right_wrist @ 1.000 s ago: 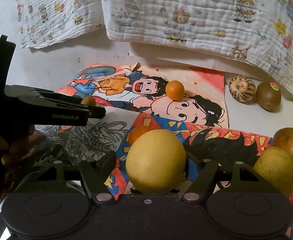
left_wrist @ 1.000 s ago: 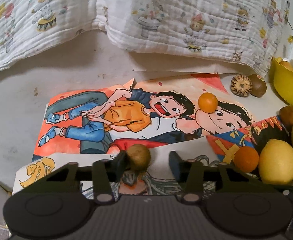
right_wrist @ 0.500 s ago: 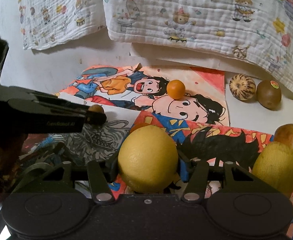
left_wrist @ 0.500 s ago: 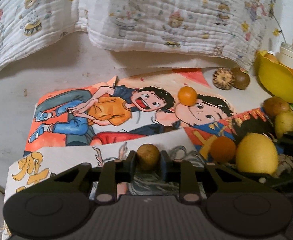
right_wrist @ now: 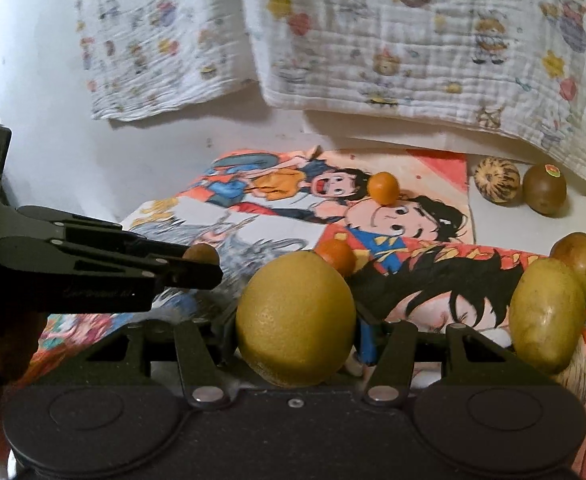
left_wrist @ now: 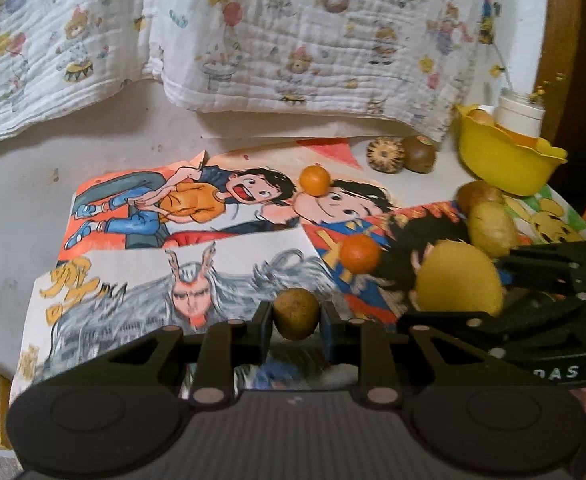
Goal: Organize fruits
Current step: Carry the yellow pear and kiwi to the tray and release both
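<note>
Left gripper (left_wrist: 296,314) sat clamped on a small brown fruit (left_wrist: 296,312), raised over the posters near the table's front edge; being round, it could squirt from the narrow pads. Right wrist view: right gripper (right_wrist: 296,320) clamped on the big lemon (right_wrist: 295,318), grip below its widest girth, so it might roll out forward. Yellow bowl (left_wrist: 505,164) waited at the table's far right corner.

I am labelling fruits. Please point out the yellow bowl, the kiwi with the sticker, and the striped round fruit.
yellow bowl (left_wrist: 505,166): left wrist view, front wall.
kiwi (right_wrist: 544,190): right wrist view, middle.
striped round fruit (right_wrist: 496,180): right wrist view, middle.
</note>
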